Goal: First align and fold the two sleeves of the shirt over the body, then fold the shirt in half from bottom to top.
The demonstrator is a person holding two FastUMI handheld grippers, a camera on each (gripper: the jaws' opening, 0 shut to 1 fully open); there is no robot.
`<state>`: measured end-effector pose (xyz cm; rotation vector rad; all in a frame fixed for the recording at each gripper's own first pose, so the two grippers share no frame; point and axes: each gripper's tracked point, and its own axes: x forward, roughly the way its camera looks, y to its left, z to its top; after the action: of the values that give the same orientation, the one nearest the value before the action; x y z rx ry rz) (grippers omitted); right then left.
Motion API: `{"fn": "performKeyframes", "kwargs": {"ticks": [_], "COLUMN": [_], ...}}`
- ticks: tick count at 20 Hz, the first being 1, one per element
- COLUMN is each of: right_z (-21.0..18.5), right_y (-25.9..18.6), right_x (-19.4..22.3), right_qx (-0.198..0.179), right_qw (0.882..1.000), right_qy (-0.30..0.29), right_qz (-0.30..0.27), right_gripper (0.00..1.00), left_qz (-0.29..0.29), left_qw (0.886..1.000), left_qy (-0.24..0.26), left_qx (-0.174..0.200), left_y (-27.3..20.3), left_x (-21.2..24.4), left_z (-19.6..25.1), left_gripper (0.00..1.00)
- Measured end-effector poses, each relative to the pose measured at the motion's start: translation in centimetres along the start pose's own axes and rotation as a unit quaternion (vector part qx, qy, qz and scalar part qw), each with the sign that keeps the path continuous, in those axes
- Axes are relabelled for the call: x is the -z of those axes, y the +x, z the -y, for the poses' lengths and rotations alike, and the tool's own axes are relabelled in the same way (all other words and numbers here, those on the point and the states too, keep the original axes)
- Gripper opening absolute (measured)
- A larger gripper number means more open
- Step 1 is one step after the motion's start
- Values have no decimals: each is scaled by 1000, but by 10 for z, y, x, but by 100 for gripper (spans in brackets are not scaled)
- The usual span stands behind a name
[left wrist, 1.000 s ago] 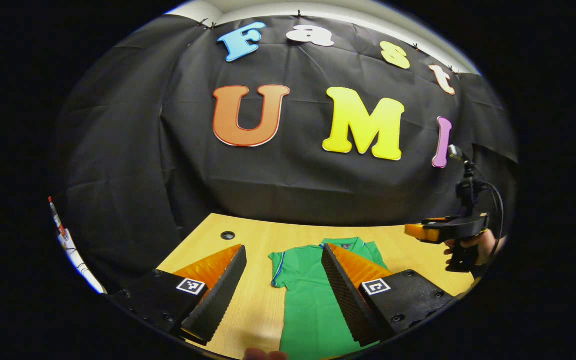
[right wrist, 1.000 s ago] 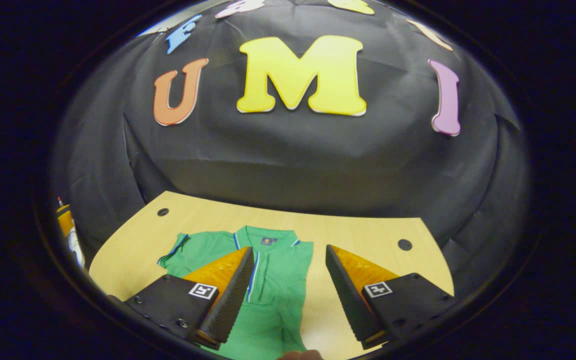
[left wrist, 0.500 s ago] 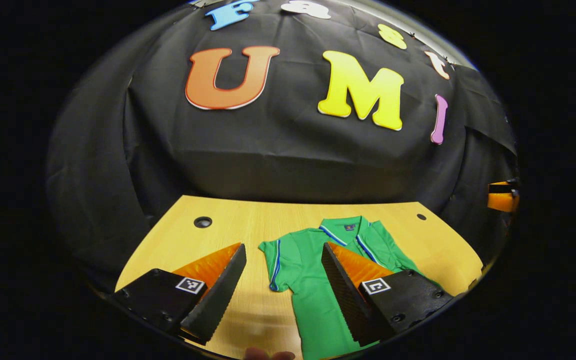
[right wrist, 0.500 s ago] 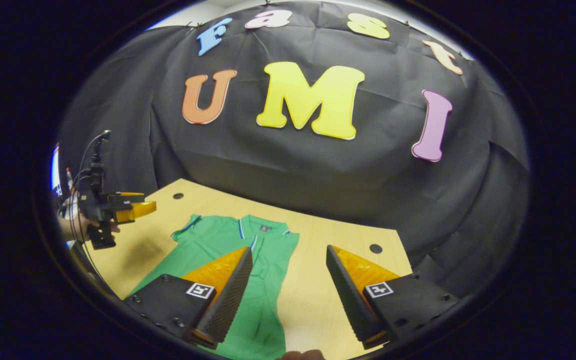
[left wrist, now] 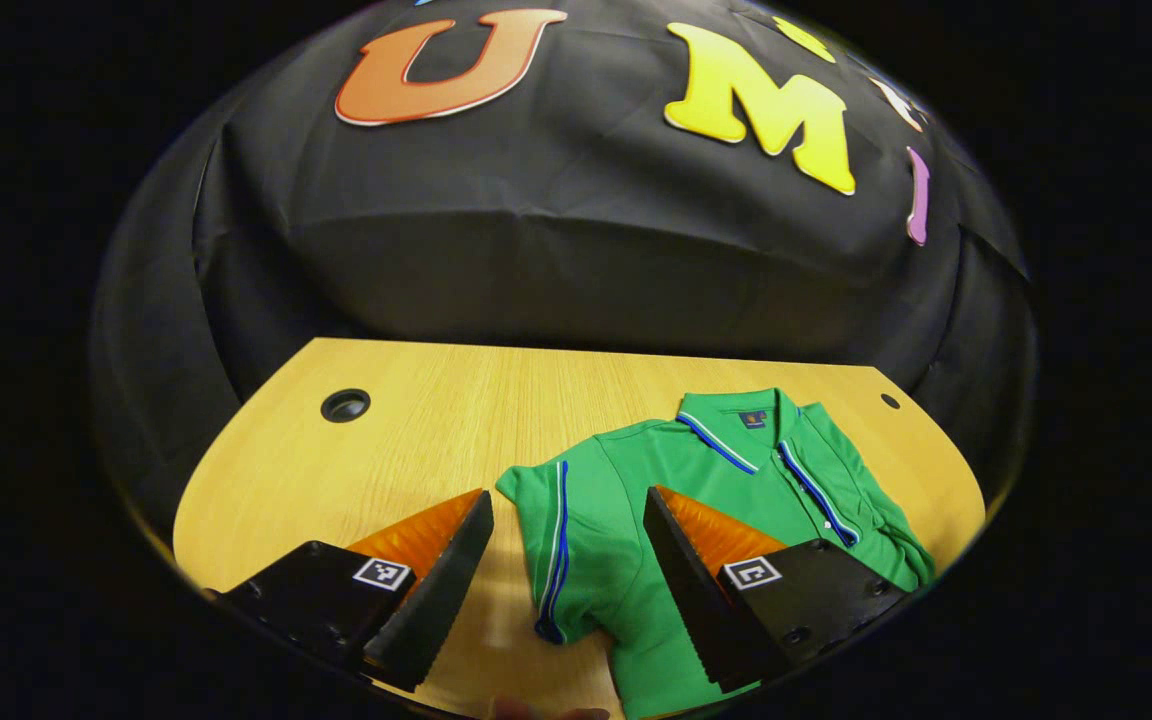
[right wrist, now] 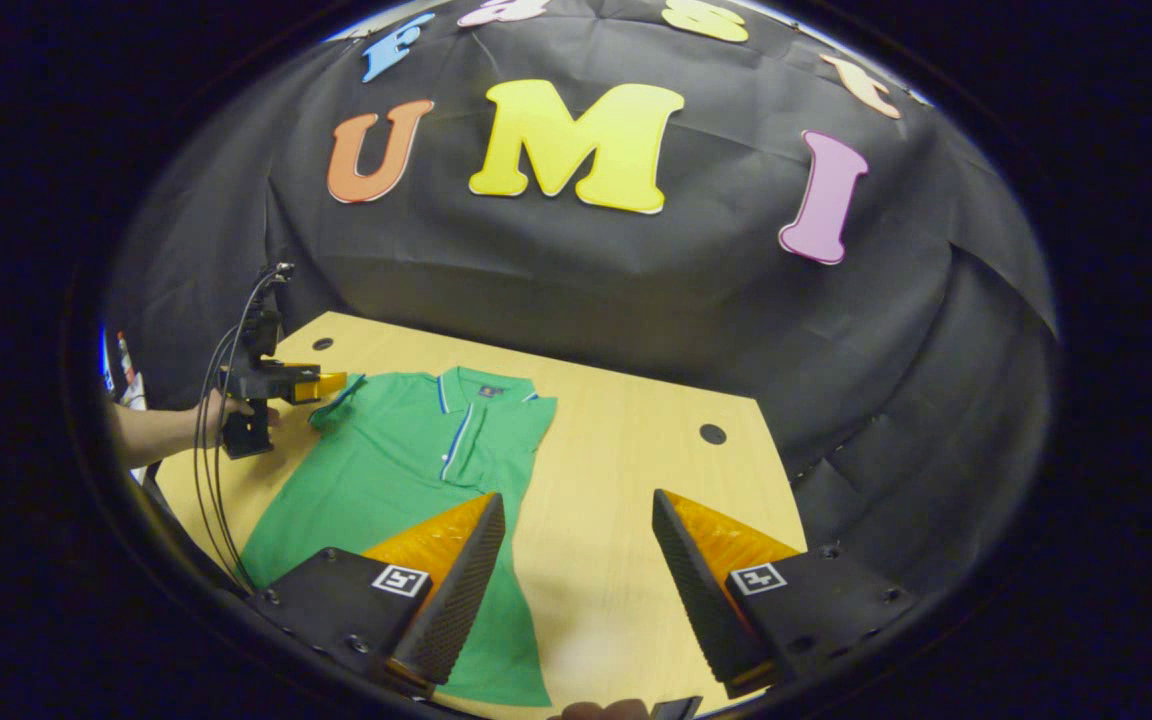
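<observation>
Shirt [left wrist: 736, 480] lies flat, collar toward the wall, on the wooden table [left wrist: 416, 420], its right sleeve apparently already folded in. My left gripper [left wrist: 566, 560] hangs jaws spread over the left sleeve [left wrist: 551, 540]. I'd pinch its cuff only, then carry it across; right gripper [right wrist: 576, 580] waits, jaws apart.

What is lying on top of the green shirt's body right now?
The green shirt has its right sleeve already folded over its body; the left sleeve lies out flat on the table. What the folded sleeve covers is hidden.
</observation>
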<state>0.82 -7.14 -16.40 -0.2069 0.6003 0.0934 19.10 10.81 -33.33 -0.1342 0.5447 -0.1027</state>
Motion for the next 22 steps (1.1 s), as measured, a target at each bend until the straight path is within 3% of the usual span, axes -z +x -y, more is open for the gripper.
{"fn": "performKeyframes", "kwargs": {"ticks": [5, 10, 13, 14, 17, 19, 22], "right_z": [-6, -5, -9, -11, -21, -25, -22], "right_y": [6, 14, 17, 19, 20, 19, 17], "right_x": [-2, 9, 8, 10, 15, 23, 30], "right_qx": [-8, -7, -10, -14, -36, -42, -36], "right_qw": [1000, 999, 998, 998, 996, 996, 995], "right_qy": [23, 40, 51, 58, 78, 80, 84], "right_qz": [-3, -19, -20, -22, -22, -26, -24], "right_gripper": [94, 94, 93, 93, 93, 92, 94], "left_qz": [-43, -84, -90, -87, -84, -82, -56], "left_qw": [999, 996, 995, 994, 995, 996, 998], "left_qy": [-11, 15, 31, 33, 22, 11, -4], "left_qx": [-10, -20, -41, -57, -57, -30, -17], "left_y": [35, 54, 57, 55, 55, 54, 45], "left_x": [10, 25, 26, 25, 26, 23, 5], "left_z": [-17, -22, -29, -36, -37, -27, -18], "left_gripper": [96, 95, 87, 74, 14, 9, 5]}}
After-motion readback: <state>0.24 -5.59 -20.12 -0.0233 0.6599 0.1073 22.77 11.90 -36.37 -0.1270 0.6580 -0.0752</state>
